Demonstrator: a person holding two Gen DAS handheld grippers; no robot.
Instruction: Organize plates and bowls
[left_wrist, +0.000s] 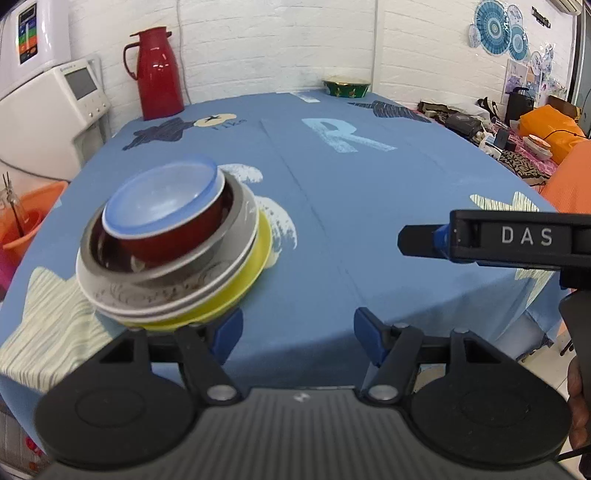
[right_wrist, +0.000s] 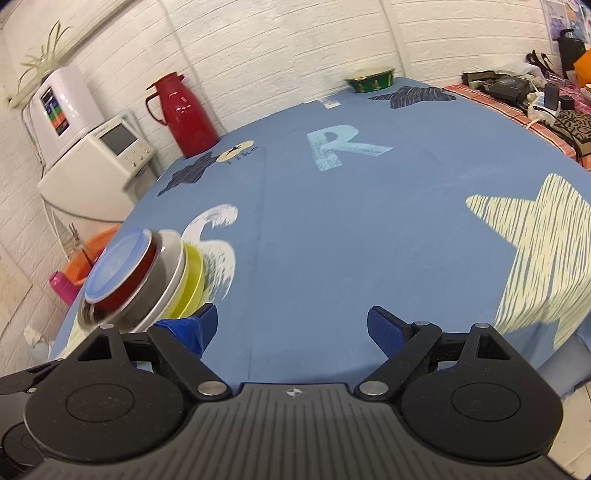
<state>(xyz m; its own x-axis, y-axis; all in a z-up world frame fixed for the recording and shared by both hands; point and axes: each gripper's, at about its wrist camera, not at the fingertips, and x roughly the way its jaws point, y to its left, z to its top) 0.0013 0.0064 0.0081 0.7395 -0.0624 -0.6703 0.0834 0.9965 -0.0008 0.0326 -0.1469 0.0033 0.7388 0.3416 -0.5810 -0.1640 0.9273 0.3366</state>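
A stack of dishes (left_wrist: 170, 243) stands on the blue tablecloth at the near left: a yellow plate (left_wrist: 256, 264) at the bottom, then a white plate (left_wrist: 122, 301), a steel bowl (left_wrist: 242, 212), a dark red bowl (left_wrist: 166, 242) and a pale blue dish (left_wrist: 162, 195) on top. My left gripper (left_wrist: 297, 334) is open, its left finger just before the yellow rim. In the right wrist view the stack (right_wrist: 140, 280) lies far left and my right gripper (right_wrist: 295, 326) is open over bare cloth. A green bowl (left_wrist: 346, 88) (right_wrist: 371, 82) rests at the table's far edge.
A red thermos (left_wrist: 159, 74) stands at the far left corner of the table (left_wrist: 369, 206). Left of the table are a white appliance (left_wrist: 55, 107) and an orange basin (left_wrist: 26, 221). A cluttered side table (left_wrist: 517, 129) lies to the right, with an orange sleeve (left_wrist: 569, 181) nearby.
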